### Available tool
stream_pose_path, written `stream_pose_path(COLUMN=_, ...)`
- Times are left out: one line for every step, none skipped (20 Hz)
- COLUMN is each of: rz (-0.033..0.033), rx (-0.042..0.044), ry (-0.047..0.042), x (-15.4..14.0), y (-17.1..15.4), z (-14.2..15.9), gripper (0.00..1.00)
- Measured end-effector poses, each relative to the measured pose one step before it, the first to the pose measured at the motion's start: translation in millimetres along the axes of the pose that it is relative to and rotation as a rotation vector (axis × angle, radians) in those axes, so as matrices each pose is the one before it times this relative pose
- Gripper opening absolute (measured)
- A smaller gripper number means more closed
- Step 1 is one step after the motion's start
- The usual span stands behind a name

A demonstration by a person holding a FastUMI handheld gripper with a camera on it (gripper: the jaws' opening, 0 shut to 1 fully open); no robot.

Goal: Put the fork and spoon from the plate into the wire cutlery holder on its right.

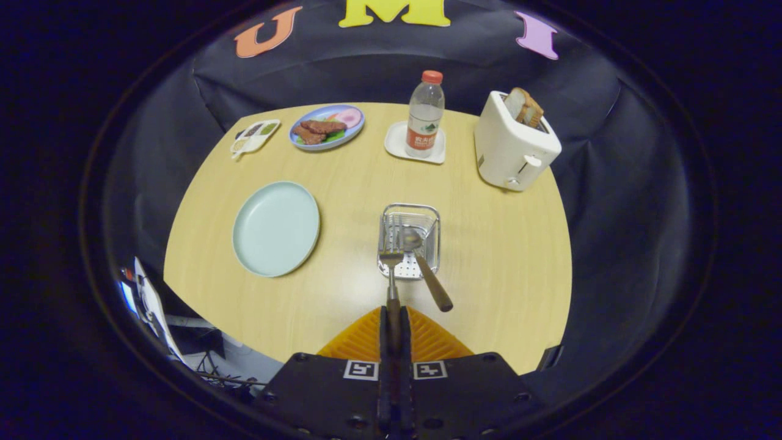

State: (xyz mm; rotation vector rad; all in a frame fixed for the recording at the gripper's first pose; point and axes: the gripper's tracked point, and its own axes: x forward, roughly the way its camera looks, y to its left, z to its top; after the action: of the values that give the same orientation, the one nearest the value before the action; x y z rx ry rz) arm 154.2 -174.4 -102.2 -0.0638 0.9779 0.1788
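A: What is the gripper doing right now?

B: Its two orange fingers are pressing together on the handle of the fork, holding it out straight ahead so the tines are hanging at the near rim of the wire cutlery holder. The jaws are clamping the handle's end, which is leaving the whole head free to go in first.

A: And the spoon?

B: It is already sitting in the holder, bowl inside, its brown handle leaning out over the near edge toward the fingers, just to the right of the fork.

A: So the plate is finished with?

B: The pale green plate is lying bare to the left of the holder, well apart from it. I am judging the task to be close to done: only the fork is waiting to drop.

A: Anything getting in the way?

B: The spoon is crowding the near side, so the fork is probably needing a steeper tilt. The toaster and water bottle are standing well beyond.
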Motion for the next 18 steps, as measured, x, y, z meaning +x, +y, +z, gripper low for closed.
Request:
stream_pose_path(rz=0.00558, rx=0.00308, ry=0.02924, x=1.59, y=-1.00, z=1.06, gripper=0.06)
stream_pose_path(rz=0.00255, rx=-0.00042, ry=0.02877, x=1.83, y=-2.84, z=1.32, gripper=0.06)
stream_pose_path(rz=-0.00324, rx=-0.00591, ry=0.02580, x=2.02, y=-3.99, z=2.33, gripper=0.06)
stream_pose_path(rz=-0.00373, rx=-0.00613, ry=0.02415, x=3.46, y=-4.59, z=3.62, gripper=0.06)
stream_pose_path(rz=-0.00533, rx=-0.00463, ry=0.03025, x=2.30, y=-3.80, z=2.85, gripper=0.06)
stream_pose_path(rz=0.00098, rx=-0.00349, ry=0.04275, x=2.86, y=-1.76, z=1.32, gripper=0.06)
stream_pose_path(rz=0.00900, rx=0.00506, ry=0.04861, x=1.62, y=-1.40, z=1.27, gripper=0.06)
stream_pose_path(rz=0.01932, rx=-0.00341, ry=0.04909, x=2.73, y=0.83, z=0.20, gripper=0.06)
stream_pose_path(rz=0.01499, rx=-0.00926, ry=0.04779, x=0.41, y=0.79, z=0.44, gripper=0.06)
stream_pose_path(rz=-0.00135, rx=-0.00306, ry=0.02480, x=1.00, y=-2.17, z=4.86, gripper=0.06)
stream_pose_path(rz=-0.01715, rx=-0.01647, ry=0.01505, x=1.87, y=-4.80, z=6.69, gripper=0.06)
stream_pose_path(rz=-0.01742, rx=-0.01292, ry=0.00963, x=0.81, y=-3.17, z=6.20, gripper=0.06)
stream_pose_path(rz=-0.00713, rx=-0.01162, ry=0.01215, x=1.00, y=0.08, z=5.24, gripper=0.06)
stream_pose_path(rz=-0.00974, rx=-0.01190, ry=0.01264, x=1.49, y=0.06, z=3.79, gripper=0.06)
stream_pose_path(rz=-0.00012, rx=-0.01320, ry=0.01490, x=1.31, y=2.83, z=2.30, gripper=0.06)
stream_pose_path(rz=-0.00175, rx=-0.01986, ry=0.02584, x=2.74, y=3.69, z=-0.61, gripper=0.06)
stream_pose_path(rz=-0.00302, rx=-0.02578, ry=0.03240, x=2.80, y=2.46, z=-1.45, gripper=0.06)
stream_pose_path(rz=-0.00713, rx=-0.01195, ry=0.02350, x=2.90, y=0.32, z=0.68, gripper=0.06)
